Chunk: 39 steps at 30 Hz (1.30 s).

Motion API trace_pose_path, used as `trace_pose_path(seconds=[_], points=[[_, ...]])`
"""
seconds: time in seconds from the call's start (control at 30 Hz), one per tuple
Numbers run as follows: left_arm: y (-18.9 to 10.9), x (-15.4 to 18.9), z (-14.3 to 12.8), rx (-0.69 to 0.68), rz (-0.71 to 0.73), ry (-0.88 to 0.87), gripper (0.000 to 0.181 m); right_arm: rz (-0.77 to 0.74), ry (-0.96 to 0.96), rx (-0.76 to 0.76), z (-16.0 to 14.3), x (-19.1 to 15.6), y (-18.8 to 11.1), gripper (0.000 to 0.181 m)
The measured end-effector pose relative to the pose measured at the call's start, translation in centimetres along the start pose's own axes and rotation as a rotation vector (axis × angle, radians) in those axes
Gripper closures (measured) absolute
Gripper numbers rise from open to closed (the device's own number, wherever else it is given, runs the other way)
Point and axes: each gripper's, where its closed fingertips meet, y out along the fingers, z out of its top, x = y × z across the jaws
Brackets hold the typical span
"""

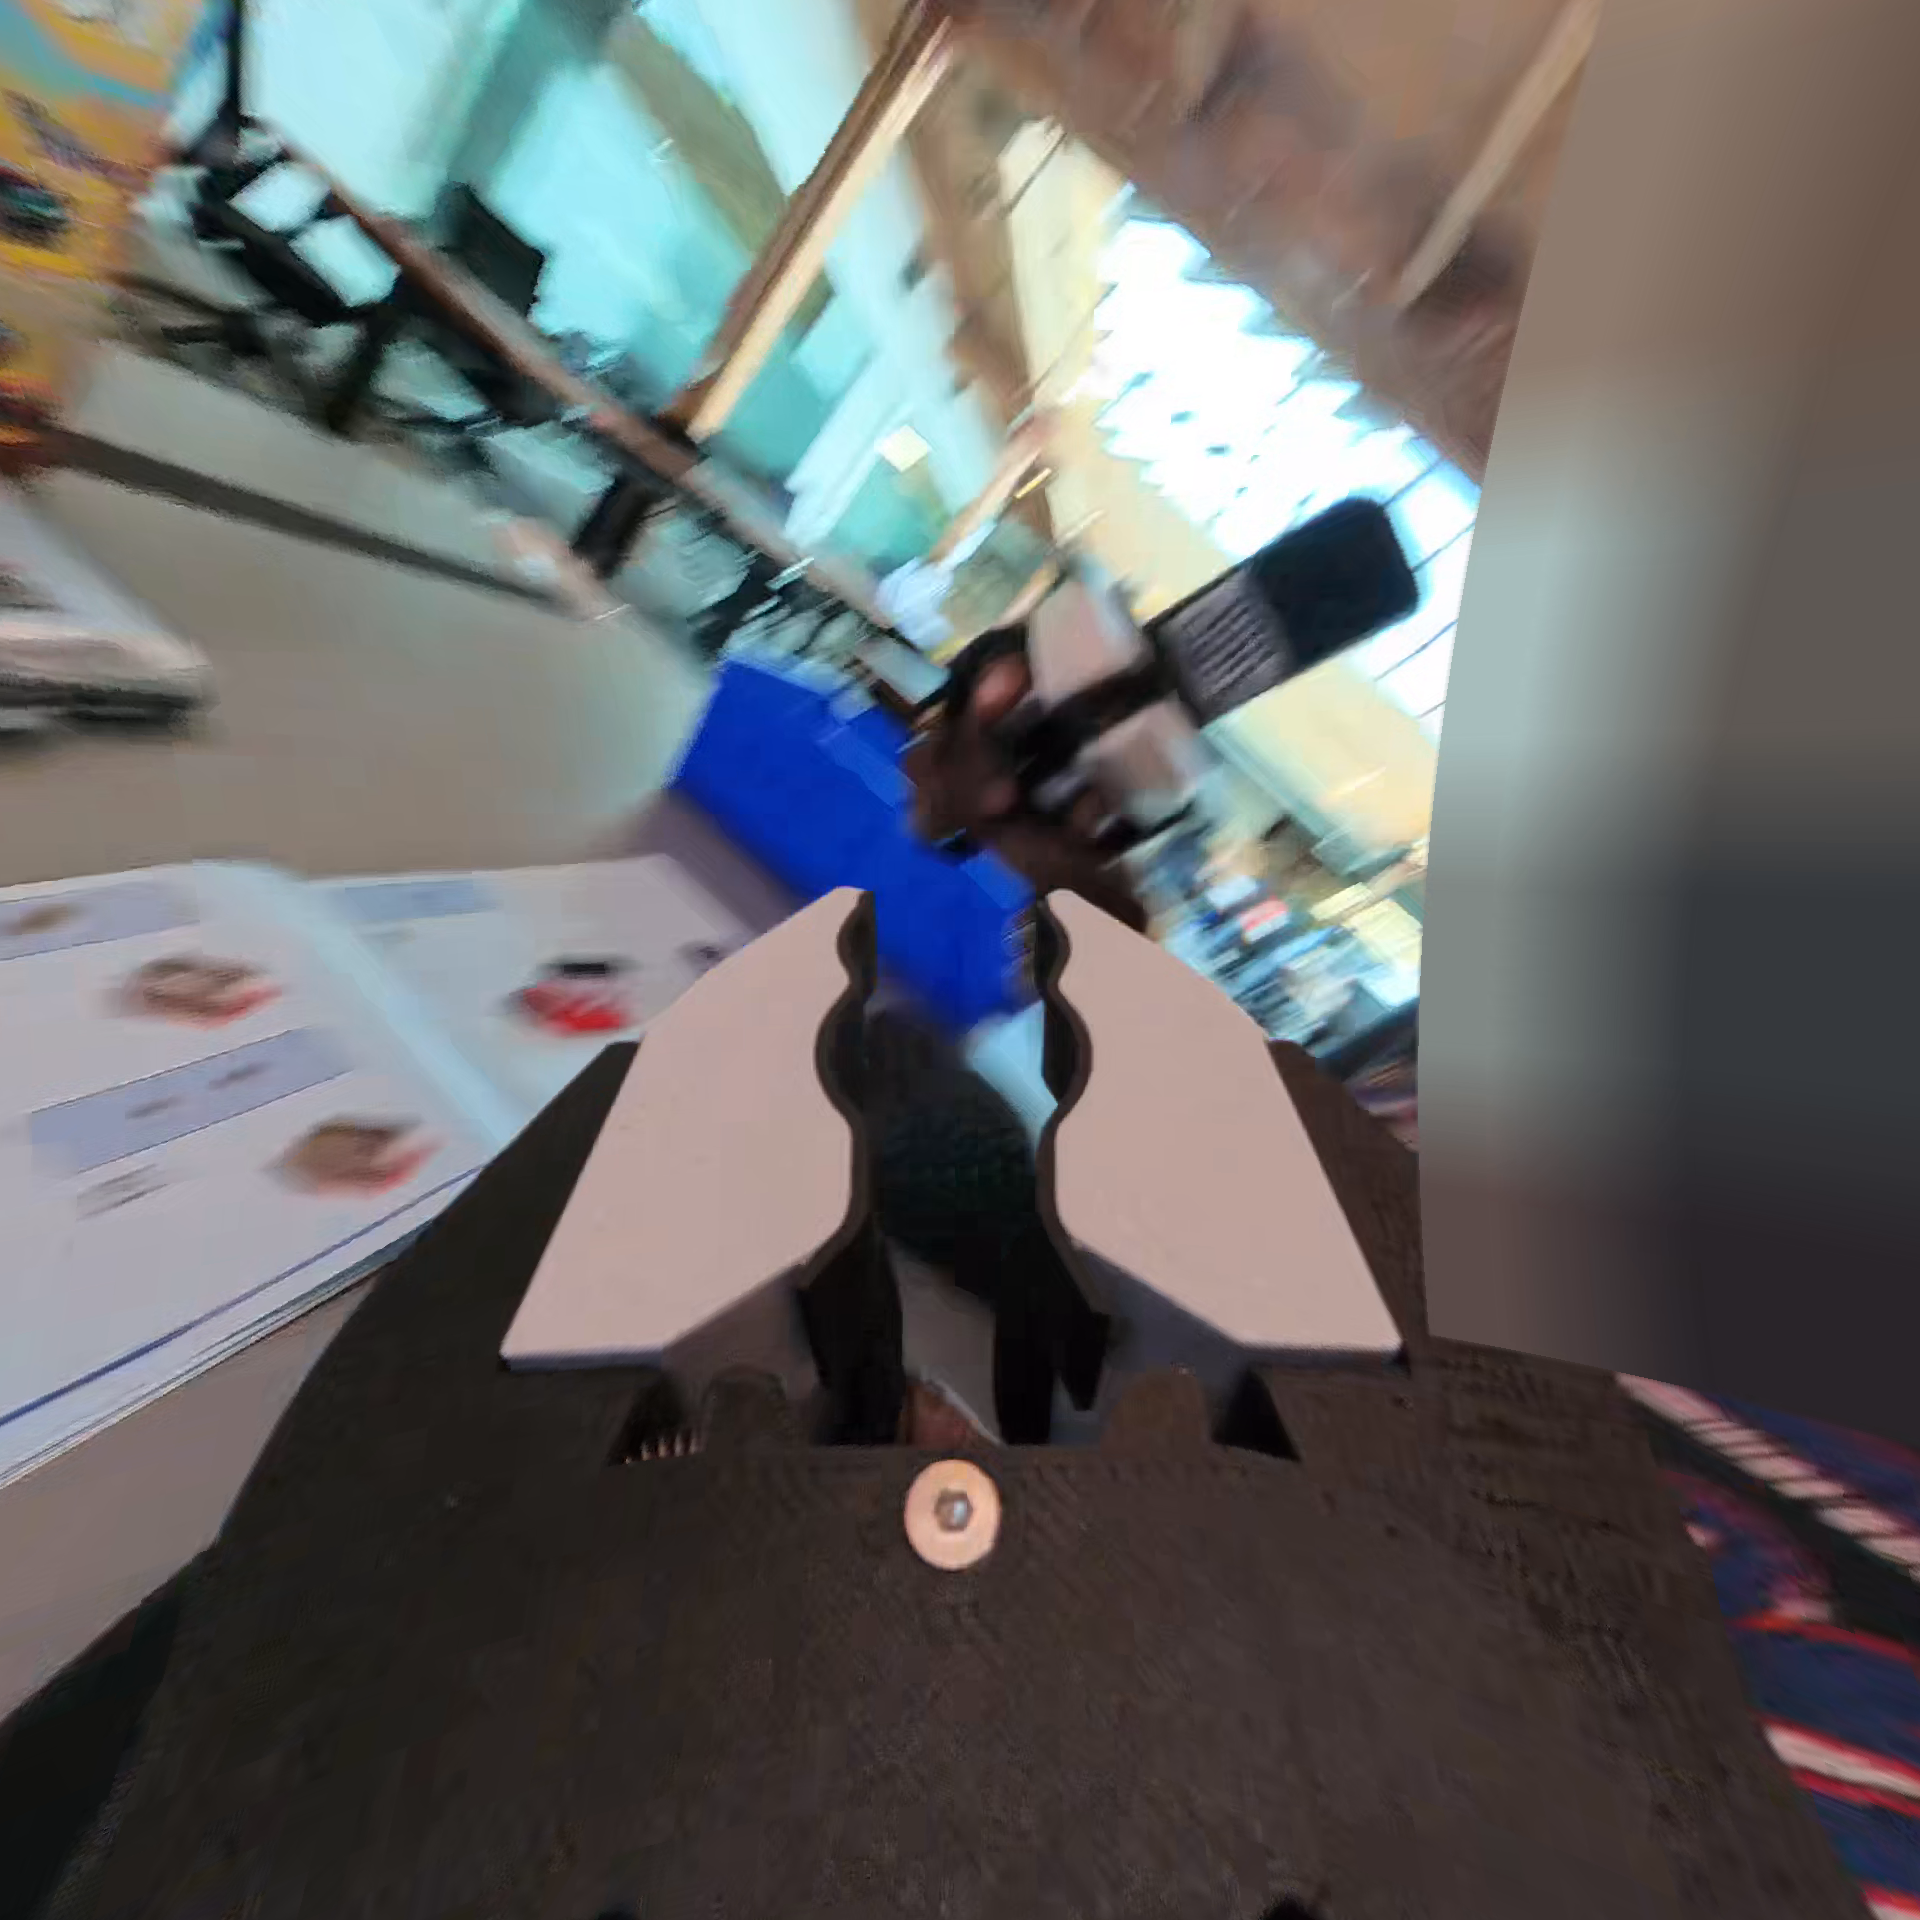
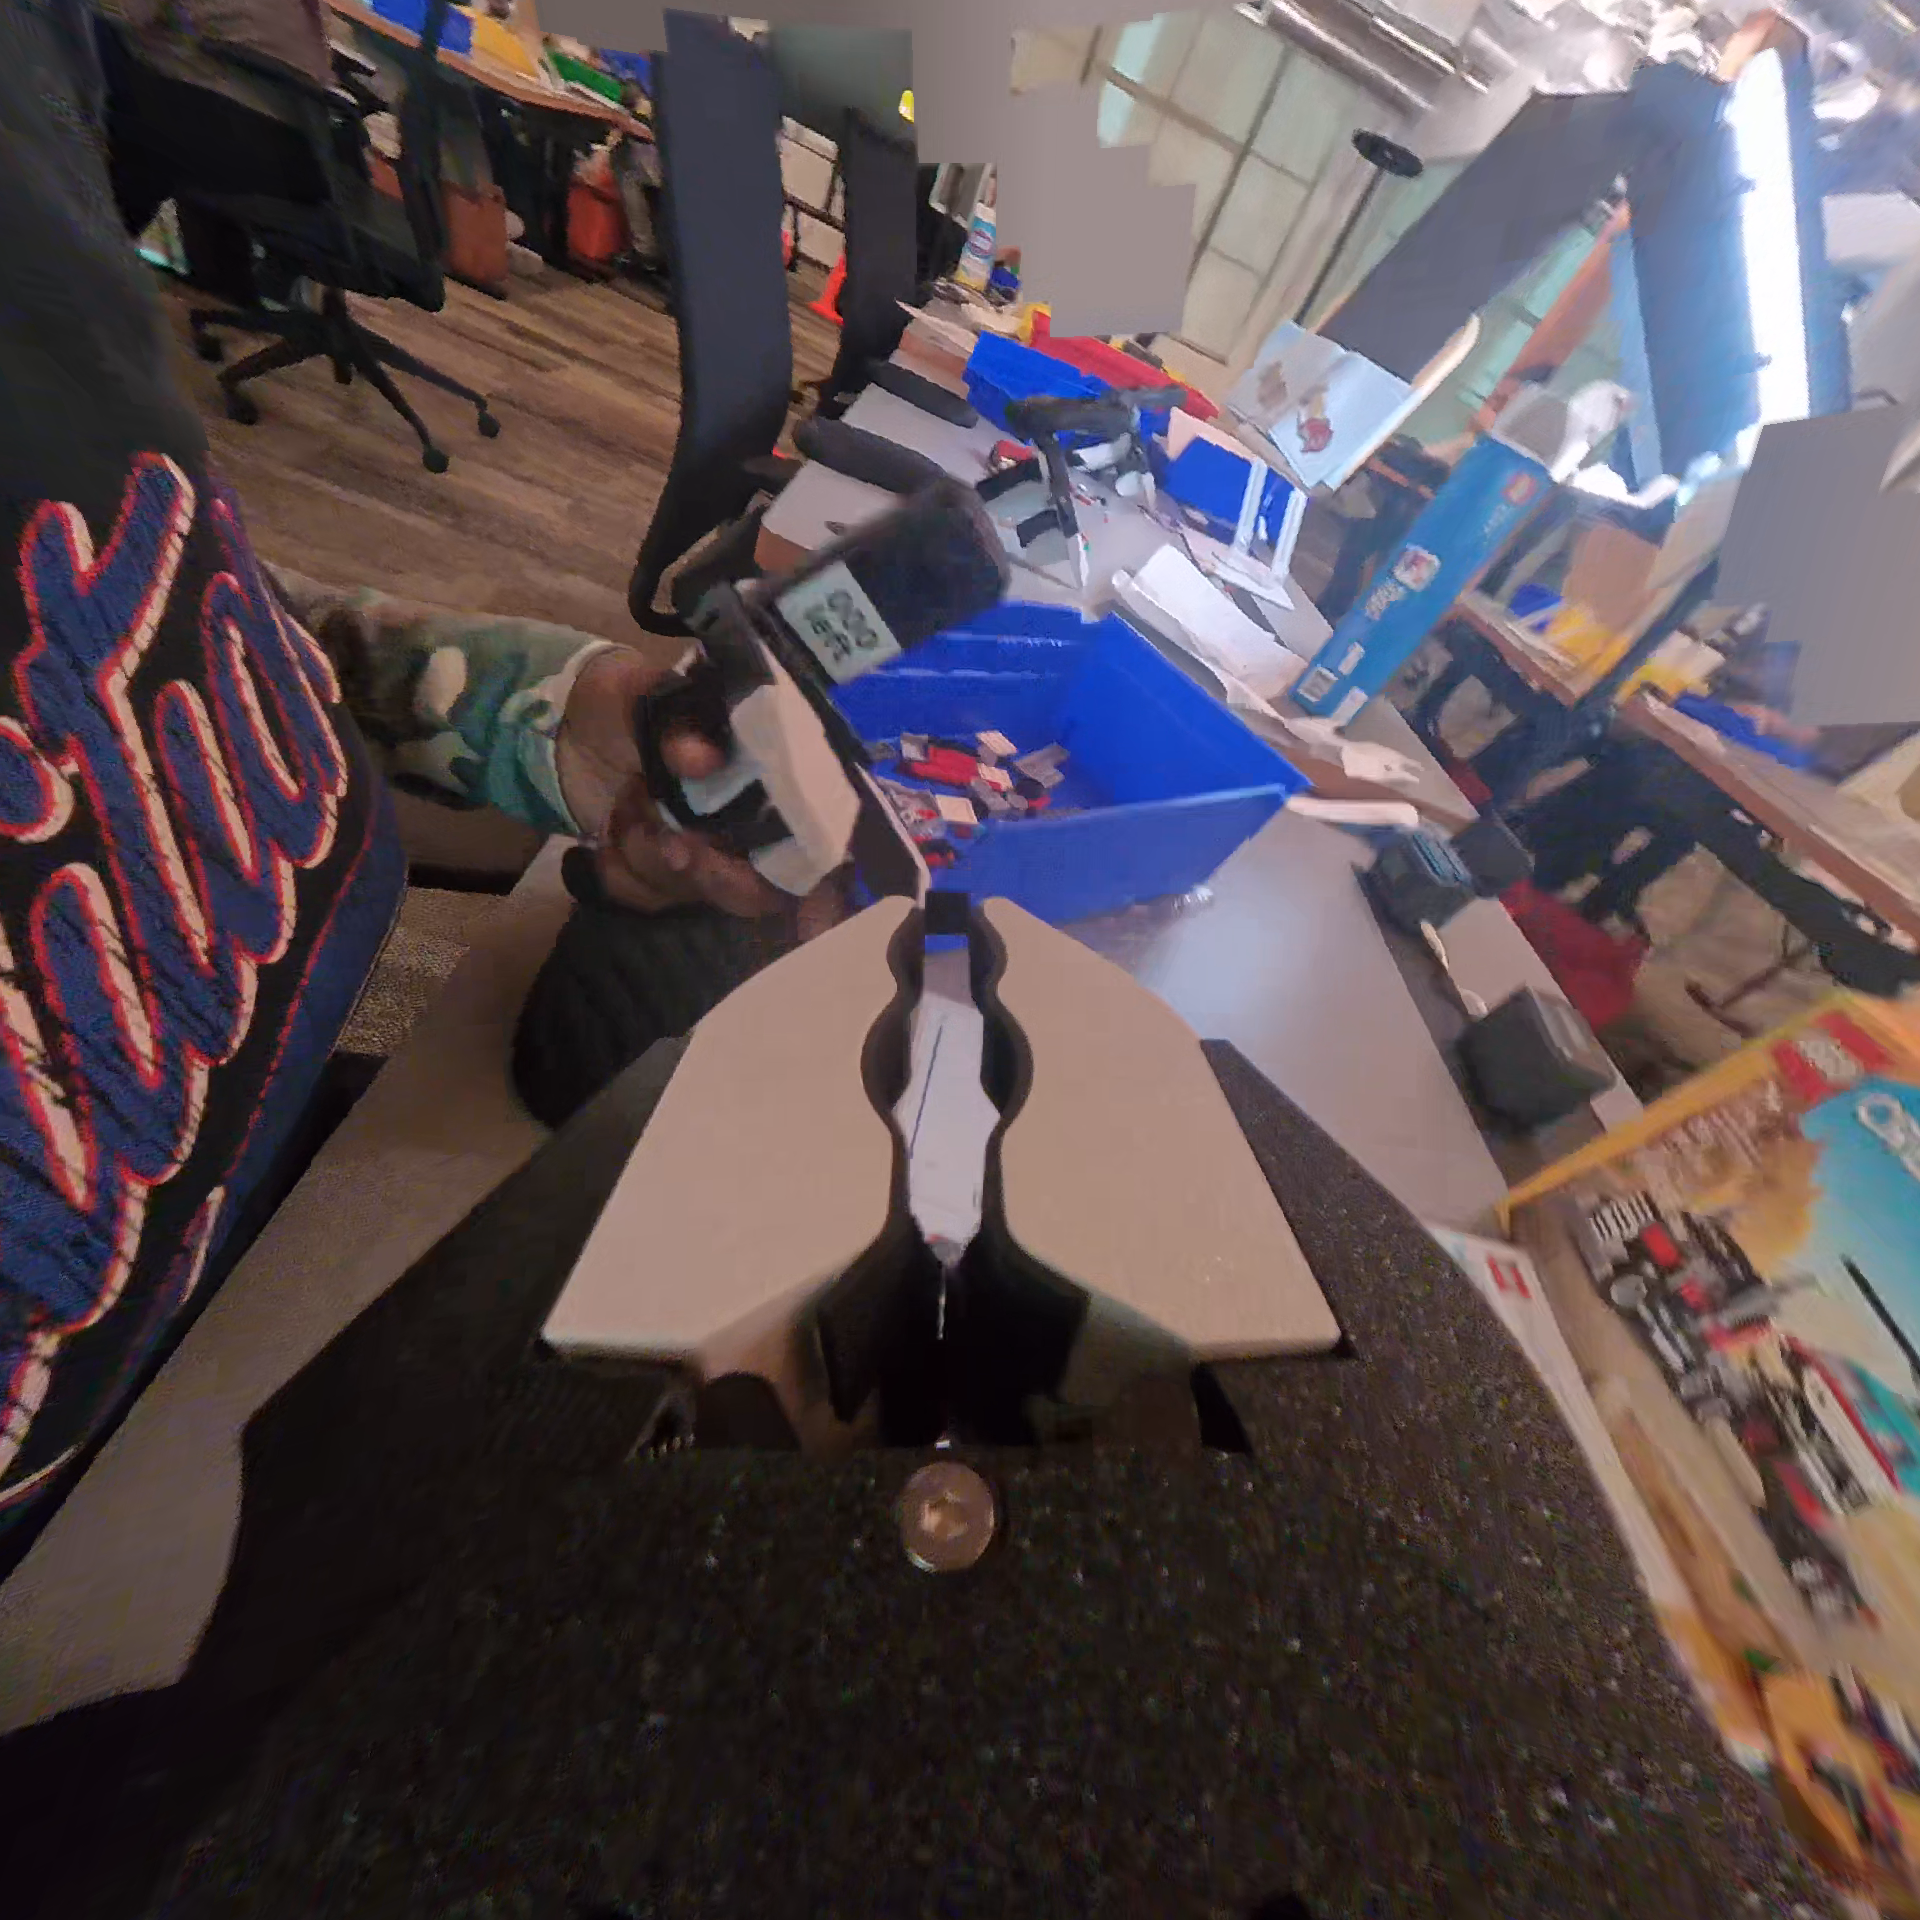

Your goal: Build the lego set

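In the left wrist view, blurred by motion, my left gripper point(image 1: 951, 914) is open and empty, with a clear gap between its grey fingers. It points at a blue bin point(image 1: 821, 790) on the grey table. In the right wrist view my right gripper point(image 2: 948, 914) is shut on a small black piece point(image 2: 945, 916) at its fingertips. The blue bin point(image 2: 1122, 727) stands just beyond it and holds several loose red, grey and white bricks point(image 2: 966, 774). A hand point(image 2: 623, 748) holds the left gripper at the bin's near left corner.
An open instruction booklet point(image 1: 260, 1039) lies on the table left of the left gripper. A lego box point(image 2: 1766, 1299) lies at the right. Small dark boxes point(image 2: 1527, 1049) sit near the table's right edge. More bins, papers and office chairs stand farther back. About 5 cm separates my left fingertips from my right.
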Motion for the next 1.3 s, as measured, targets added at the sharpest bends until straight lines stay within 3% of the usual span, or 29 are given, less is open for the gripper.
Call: trace_pose_path(seconds=[0.1, 0.2, 0.3, 0.43, 0.53, 0.67, 0.9, 1.3], points=[[-1.3, -4.1, -3.2, -0.236, 0.293, 0.249, 0.149, -0.126, 0.11, -0.144, -3.8, 1.1, -3.4, 0.173], [-1.5, -6.3, -5.2, -0.422, 0.399, 0.418, 0.149, -0.247, 0.247, -0.356, -8.5, 1.7, -7.3, 0.173], [0.4, -7.6, -6.1, -0.511, 0.387, 0.544, 0.149, -0.296, 0.381, -0.533, -12.4, 1.2, -9.3, 0.173], [4.8, -9.8, -6.9, -0.619, 0.315, 0.657, 0.145, -0.208, 0.435, -0.611, -15.1, -0.3, -8.2, 0.173], [8.1, -11.9, -8.1, -0.776, 0.244, 0.704, 0.141, -0.172, 0.457, -0.682, -17.1, -0.3, -7.5, 0.173], [9.9, -15.4, -9.7, -0.976, 0.198, 0.881, 0.14, -0.138, 0.427, -0.811, -19.2, -0.2, -7.2, 0.173], [10.8, -15.6, -10.8, -0.968, 0.115, 0.842, 0.159, -0.116, 0.45, -0.847, -20.2, 0.3, -6.9, 0.173], [10.8, -15.6, -10.9, -0.941, 0.089, 0.832, 0.16, -0.07, 0.404, -0.925, -21.0, 0.4, -6.4, 0.173]])
